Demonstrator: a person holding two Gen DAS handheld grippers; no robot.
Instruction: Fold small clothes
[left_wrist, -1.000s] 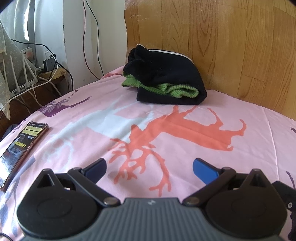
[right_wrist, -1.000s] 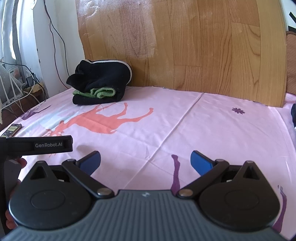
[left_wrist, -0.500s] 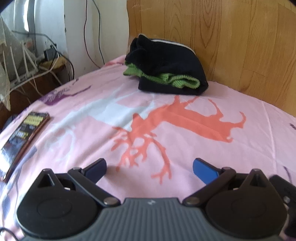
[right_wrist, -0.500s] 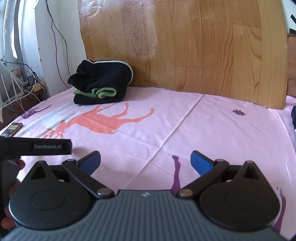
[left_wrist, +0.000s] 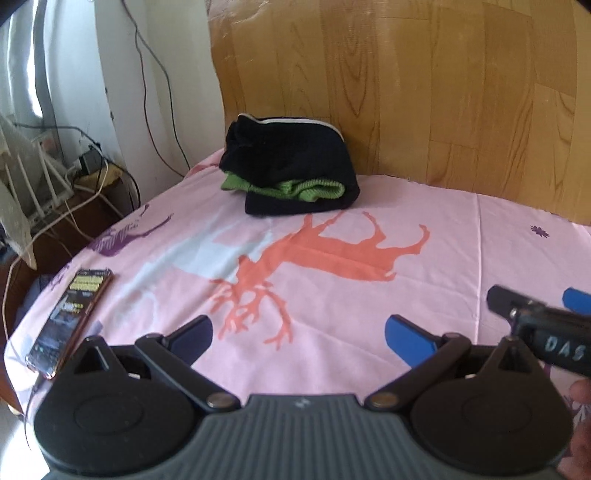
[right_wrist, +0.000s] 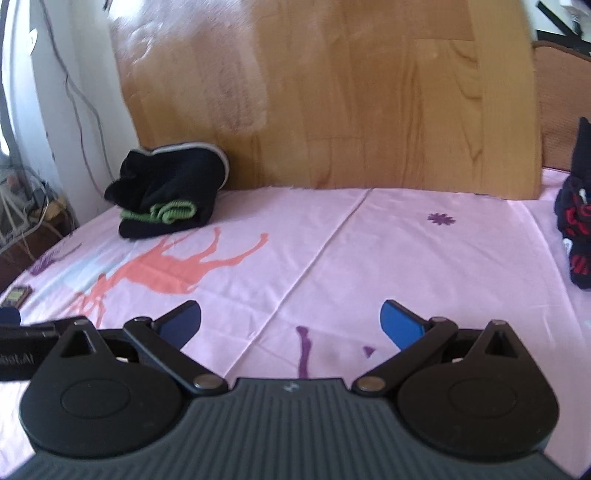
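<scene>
A folded pile of black and green clothes (left_wrist: 291, 173) rests at the far left of the pink bed sheet (left_wrist: 332, 280), against the wooden headboard; the right wrist view shows the same pile (right_wrist: 168, 195). My left gripper (left_wrist: 299, 334) hovers open over the sheet, well short of the pile, holding nothing. My right gripper (right_wrist: 290, 321) is open too, above the middle of the sheet. A dark garment with red markings (right_wrist: 576, 236) lies at the right edge of the bed.
A phone (left_wrist: 70, 319) lies on the sheet near the left edge. Cables and a router (left_wrist: 40, 184) crowd the floor left of the bed. The wooden headboard (right_wrist: 332, 110) closes off the far side. The other gripper's body (left_wrist: 546, 332) shows at right.
Both grippers have pulled back and swung rightward. The pile now looks farther off, the red-marked garment has come into the right wrist view, and the right gripper has entered the left wrist view.
</scene>
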